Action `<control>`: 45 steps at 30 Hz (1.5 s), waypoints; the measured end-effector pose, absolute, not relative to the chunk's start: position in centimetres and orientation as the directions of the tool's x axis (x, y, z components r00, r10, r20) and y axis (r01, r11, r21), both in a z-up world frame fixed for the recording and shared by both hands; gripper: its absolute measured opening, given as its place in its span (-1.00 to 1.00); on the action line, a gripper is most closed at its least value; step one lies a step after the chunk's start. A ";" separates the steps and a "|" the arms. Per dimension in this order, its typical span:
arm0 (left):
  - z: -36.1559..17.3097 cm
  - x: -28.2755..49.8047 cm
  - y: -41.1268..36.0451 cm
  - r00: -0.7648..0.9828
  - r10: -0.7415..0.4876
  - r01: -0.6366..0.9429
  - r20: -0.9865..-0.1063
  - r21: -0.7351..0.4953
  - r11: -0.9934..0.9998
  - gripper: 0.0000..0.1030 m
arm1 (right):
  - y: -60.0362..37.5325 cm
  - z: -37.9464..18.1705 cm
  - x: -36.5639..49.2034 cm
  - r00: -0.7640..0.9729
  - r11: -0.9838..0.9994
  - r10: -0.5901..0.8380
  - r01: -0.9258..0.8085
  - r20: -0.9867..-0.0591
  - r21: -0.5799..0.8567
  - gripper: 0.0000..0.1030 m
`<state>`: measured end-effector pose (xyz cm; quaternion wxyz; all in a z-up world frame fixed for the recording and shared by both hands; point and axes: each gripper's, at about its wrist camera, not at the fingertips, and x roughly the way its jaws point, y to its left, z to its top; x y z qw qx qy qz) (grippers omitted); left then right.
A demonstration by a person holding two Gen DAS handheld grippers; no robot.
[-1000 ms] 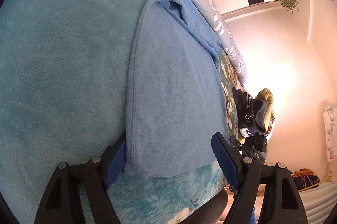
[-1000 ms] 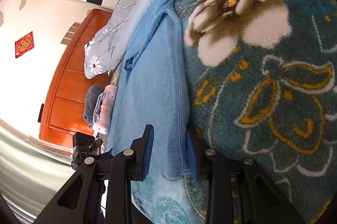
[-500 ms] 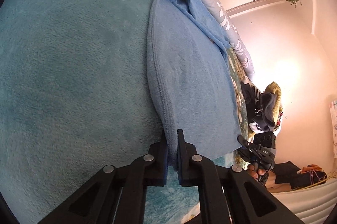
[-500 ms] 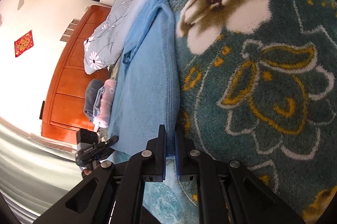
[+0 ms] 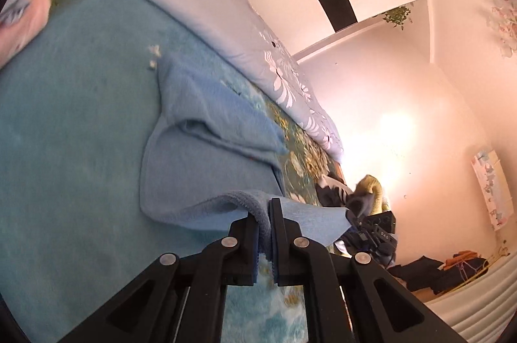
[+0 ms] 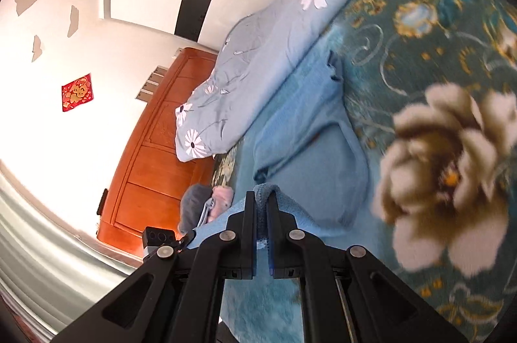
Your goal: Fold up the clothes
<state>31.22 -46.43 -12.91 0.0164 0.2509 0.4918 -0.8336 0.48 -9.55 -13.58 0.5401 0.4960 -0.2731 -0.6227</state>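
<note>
We see the left gripper [image 5: 264, 215] with its jaws pinched on the near hem of the light-blue garment [image 5: 206, 155], lifting that edge off the teal floral blanket [image 5: 71, 155]. To the right, the right gripper [image 6: 261, 207] clamps the same raised hem; the garment's far part lies beside the pale flowered quilt [image 6: 258, 58].

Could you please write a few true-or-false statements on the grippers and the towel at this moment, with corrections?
1. The left gripper is shut on the towel. True.
2. The right gripper is open and away from the towel. False: it is shut on the towel's edge.
3. The towel lies wholly flat on the blanket. False: its near edge is lifted.
4. A floral quilt lies beyond the towel. True.
</note>
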 end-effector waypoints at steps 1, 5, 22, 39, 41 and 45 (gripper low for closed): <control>-12.4 30.1 -47.5 -0.872 0.208 0.283 -0.443 -0.803 -0.525 -0.89 | -10.7 -12.9 -0.4 0.063 -0.279 -0.941 0.415 -0.333 0.866 -0.91; -12.2 26.2 -52.5 -0.864 0.178 0.329 -0.472 -0.795 -0.509 -0.89 | -15.3 -11.6 -4.3 0.022 -0.341 -0.922 0.428 -0.387 0.837 -0.91; -22.7 15.4 -62.4 -0.796 0.206 0.493 -0.569 -0.808 -0.324 -0.87 | -26.7 -18.6 -15.4 -0.025 -0.616 -0.761 0.340 -0.648 0.710 -0.91; -21.1 15.3 -63.4 -0.867 0.171 0.412 -0.469 -0.865 -0.287 0.06 | -26.9 -18.1 -16.4 -0.043 -0.589 -0.786 0.350 -0.616 0.728 -0.57; -20.7 15.7 -63.5 -0.860 0.153 0.426 -0.486 -0.851 -0.306 0.09 | -26.5 -17.4 -16.5 -0.070 -0.597 -0.783 0.365 -0.618 0.715 -0.41; -20.1 16.9 -63.4 -0.838 0.124 0.464 -0.532 -0.812 -0.353 0.11 | -24.7 -16.6 -16.2 -0.106 -0.617 -0.766 0.399 -0.634 0.679 -0.35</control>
